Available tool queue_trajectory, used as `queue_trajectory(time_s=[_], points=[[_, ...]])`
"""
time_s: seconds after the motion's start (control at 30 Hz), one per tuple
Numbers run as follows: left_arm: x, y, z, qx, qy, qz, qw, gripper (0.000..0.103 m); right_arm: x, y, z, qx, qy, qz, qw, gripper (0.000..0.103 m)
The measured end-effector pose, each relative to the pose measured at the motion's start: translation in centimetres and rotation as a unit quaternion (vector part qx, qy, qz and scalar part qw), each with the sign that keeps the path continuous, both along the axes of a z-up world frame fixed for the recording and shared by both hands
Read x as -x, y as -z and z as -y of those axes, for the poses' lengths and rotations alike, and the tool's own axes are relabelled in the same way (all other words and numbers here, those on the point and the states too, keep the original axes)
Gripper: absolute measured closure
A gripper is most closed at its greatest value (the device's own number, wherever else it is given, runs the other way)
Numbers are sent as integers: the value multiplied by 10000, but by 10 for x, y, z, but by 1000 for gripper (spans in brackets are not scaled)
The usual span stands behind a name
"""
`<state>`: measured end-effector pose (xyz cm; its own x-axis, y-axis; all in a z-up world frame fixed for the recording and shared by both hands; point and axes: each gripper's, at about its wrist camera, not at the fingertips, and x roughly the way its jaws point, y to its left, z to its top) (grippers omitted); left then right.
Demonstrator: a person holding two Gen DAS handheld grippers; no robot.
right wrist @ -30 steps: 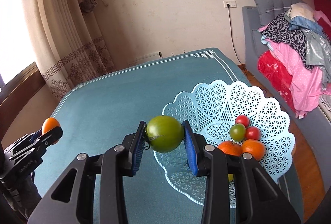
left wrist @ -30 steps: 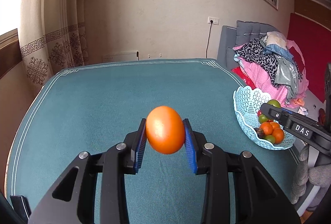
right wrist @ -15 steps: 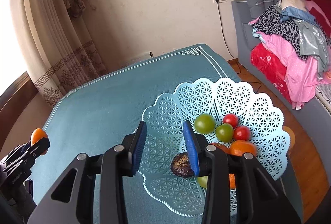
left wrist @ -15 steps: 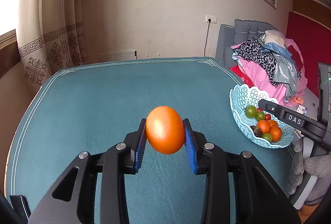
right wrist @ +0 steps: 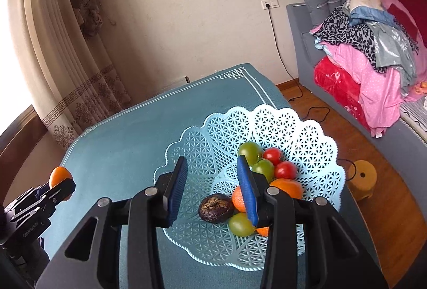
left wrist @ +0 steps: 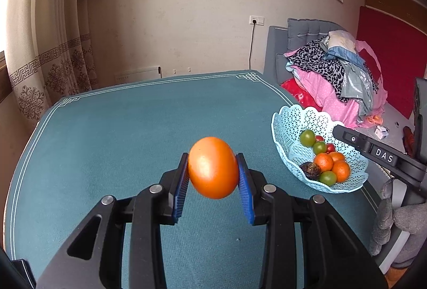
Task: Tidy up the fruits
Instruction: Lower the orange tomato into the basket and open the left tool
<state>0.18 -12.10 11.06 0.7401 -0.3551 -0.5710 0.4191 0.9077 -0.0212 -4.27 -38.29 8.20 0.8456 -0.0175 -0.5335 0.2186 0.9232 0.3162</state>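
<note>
Gripping a smooth, glossy orange fruit [left wrist: 213,167] above the teal desk [left wrist: 133,134], left gripper [left wrist: 213,173] clamps it. Right gripper [right wrist: 212,189], jaws just opened and empty, hangs over the pale-blue lattice basket [right wrist: 307,134] of fruit.

A glossy, egg-shaped orange fruit [left wrist: 213,167] sits pinched between the left tool's [left wrist: 213,174] blue pads above the teal surface [left wrist: 120,134], while the pale blue lattice plastic basket [right wrist: 301,134] of green, red and orange fruits lies beneath the empty right tool [right wrist: 212,189].
</note>
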Motion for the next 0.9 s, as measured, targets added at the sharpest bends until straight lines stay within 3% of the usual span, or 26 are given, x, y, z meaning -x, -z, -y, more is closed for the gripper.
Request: queue_trajectory(time_s=[0.07, 0.23, 0.63, 0.9], points=[[0, 0, 10, 5, 94, -15, 10000, 68, 5, -1, 4, 106, 103, 43, 9999, 55], [-3, 1, 37, 0, 377, -57, 9993, 68, 14, -3, 14, 299, 276, 126, 9991, 54], [-11, 5, 102, -183, 913, -59, 9956, 68, 27, 6, 52, 93, 609, 130, 9980, 50], [-16, 9, 126, -262, 993, -102, 9947, 66, 30, 7, 65, 133, 781, 116, 9968, 46]])
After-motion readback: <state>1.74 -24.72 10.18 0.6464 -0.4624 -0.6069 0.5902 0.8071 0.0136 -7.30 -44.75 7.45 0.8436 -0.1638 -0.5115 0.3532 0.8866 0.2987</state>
